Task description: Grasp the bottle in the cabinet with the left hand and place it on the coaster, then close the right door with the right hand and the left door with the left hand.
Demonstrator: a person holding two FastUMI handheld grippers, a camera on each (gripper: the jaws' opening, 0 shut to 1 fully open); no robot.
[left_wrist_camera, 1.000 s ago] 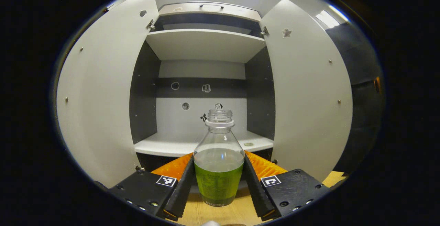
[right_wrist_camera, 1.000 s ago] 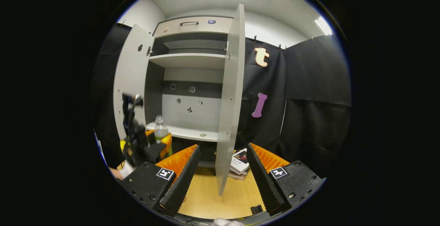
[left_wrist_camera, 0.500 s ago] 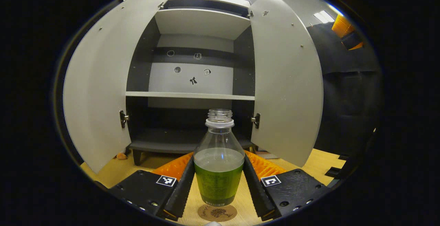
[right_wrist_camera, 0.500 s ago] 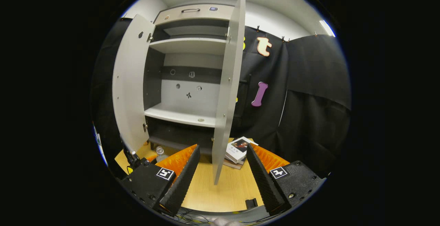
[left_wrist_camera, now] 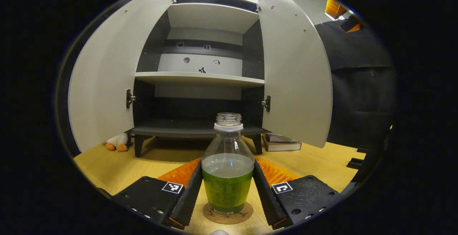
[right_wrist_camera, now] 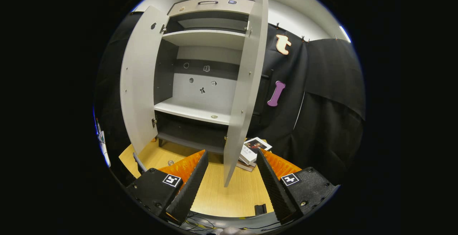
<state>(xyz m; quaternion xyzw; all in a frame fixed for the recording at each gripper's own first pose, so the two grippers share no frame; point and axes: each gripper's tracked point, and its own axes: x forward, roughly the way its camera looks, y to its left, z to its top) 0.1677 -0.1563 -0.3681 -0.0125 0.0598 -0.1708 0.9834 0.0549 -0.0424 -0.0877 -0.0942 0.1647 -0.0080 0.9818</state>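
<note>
Wooden tabletop (left_wrist_camera: 118,163): left gripper (left_wrist_camera: 228,188), clamped on the uncapped green-labelled clear bottle (left_wrist_camera: 228,167), just lowered it onto the round cork coaster (left_wrist_camera: 228,213); release next, I'd guess.

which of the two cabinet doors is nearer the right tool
The right door: its free edge hangs just ahead of the right tool. The left door stands farther off.

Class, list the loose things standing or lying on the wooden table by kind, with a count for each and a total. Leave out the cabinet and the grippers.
Bottle: 1
Coaster: 1
Plush toy: 1
Stack of books: 1 stack; how many books are in it cannot be told
Total: 4
</note>
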